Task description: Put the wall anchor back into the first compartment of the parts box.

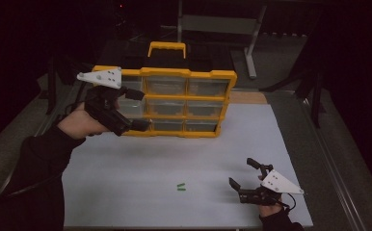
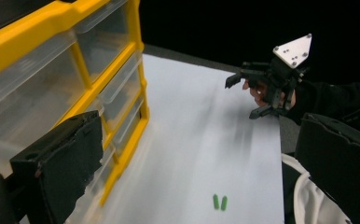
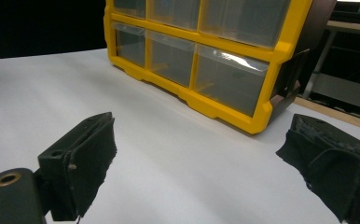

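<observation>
My left gripper (image 1: pixel 135 109) hangs with its jaws apart and empty at the left end of the upright yellow drawer organizer (image 1: pixel 174 103). A careless nudge could topple it. The right gripper (image 1: pixel 244 174) rests open, well apart, near two green pegs (image 1: pixel 181 187).

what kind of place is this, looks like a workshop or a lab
Probably a lab or test bench, dimly lit: a white-topped table holding a yellow drawer organizer and two small green pieces, with a metal-framed bench behind.

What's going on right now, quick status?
Left gripper open beside yellow drawer organizer. Right gripper open, low over table. Two green pieces lie between; nothing blocking.
</observation>
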